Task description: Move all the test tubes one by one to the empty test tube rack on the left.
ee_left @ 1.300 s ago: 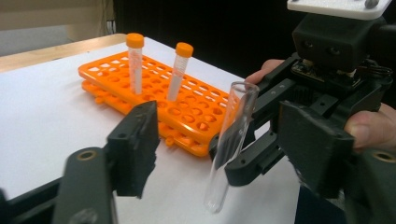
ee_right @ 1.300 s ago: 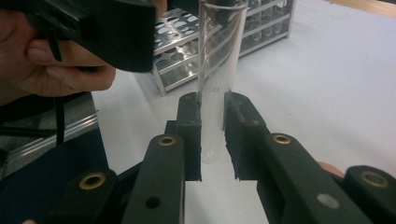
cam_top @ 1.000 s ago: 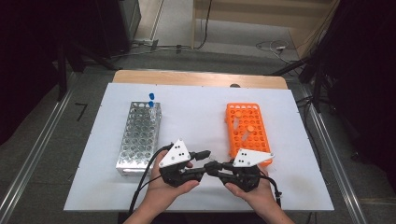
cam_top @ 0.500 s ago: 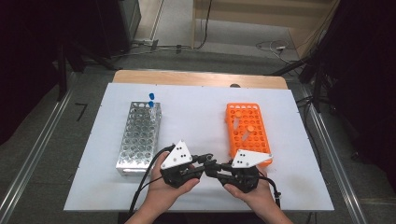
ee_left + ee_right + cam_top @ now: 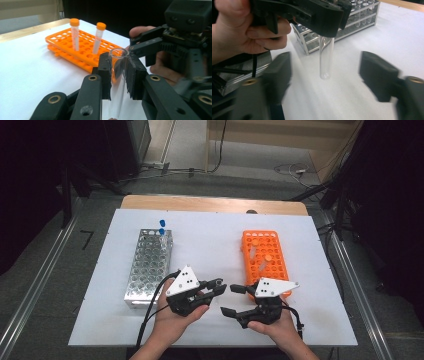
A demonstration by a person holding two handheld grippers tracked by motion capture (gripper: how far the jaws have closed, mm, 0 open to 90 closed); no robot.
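1. At the far left of the white worktop (image 5: 215,245) stands the metal rack (image 5: 147,265), with two blue-capped tubes (image 5: 162,227) at its far end.
2. My left tongs (image 5: 218,284) are pinching the clear glass tube (image 5: 117,82); it stands upright between the pads, open mouth just above them, rounded bottom hanging free over the worktop.
3. My right tongs (image 5: 232,300) have just been opening and now stand spread, one jaw on either side of the tube, neither touching it.
4. To the right lies the orange rack (image 5: 265,256), holding two orange-capped tubes (image 5: 86,35).
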